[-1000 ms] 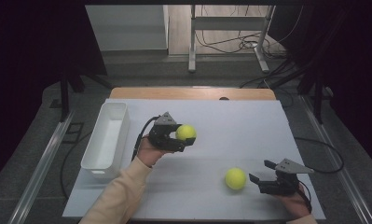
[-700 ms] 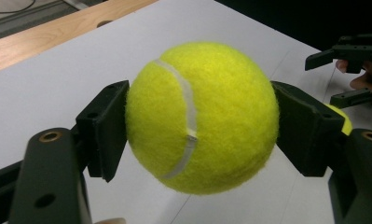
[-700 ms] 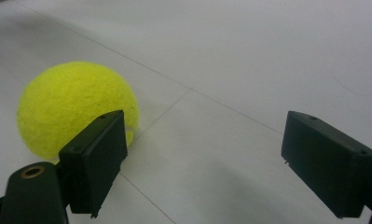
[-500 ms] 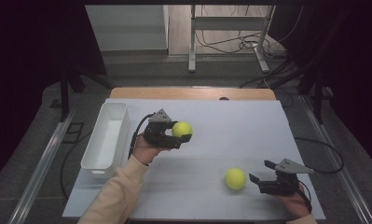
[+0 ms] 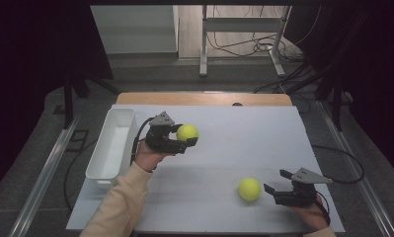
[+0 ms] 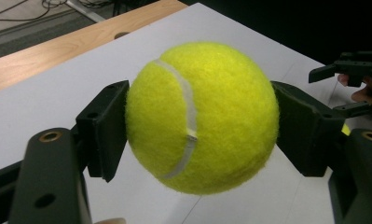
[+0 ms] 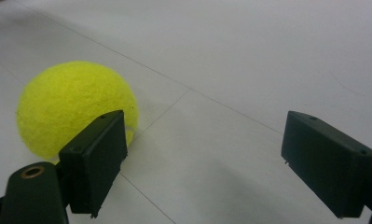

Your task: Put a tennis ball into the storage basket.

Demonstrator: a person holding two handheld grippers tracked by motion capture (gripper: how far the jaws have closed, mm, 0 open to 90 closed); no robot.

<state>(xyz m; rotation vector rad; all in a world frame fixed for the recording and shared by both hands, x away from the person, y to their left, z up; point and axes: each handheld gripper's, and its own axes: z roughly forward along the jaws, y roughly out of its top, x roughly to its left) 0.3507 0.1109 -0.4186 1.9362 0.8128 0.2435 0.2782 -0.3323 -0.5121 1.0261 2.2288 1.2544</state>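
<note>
My left gripper [image 5: 186, 136] is shut on a yellow tennis ball [image 5: 187, 132] and holds it above the white table, just right of the white bin [image 5: 110, 145]. In the left gripper view both pads press the sides of the tennis ball [image 6: 202, 116], which hangs clear of the surface. A second tennis ball [image 5: 249, 188] rests on the table at the front right. My right gripper [image 5: 276, 183] stands open just right of it, low over the table. In the right gripper view that ball [image 7: 74, 108] lies behind the left pad [image 7: 97, 161], outside the gap.
The long white bin stands along the table's left edge, its inside bare. A wooden strip [image 5: 199, 98] runs along the table's far edge. Cables [image 5: 333, 163] trail off the right side. Metal stand legs [image 5: 241, 34] rise on the floor behind.
My left gripper has carried its ball a little to the left, toward the bin. The right gripper and the ball beside it have stayed put.
</note>
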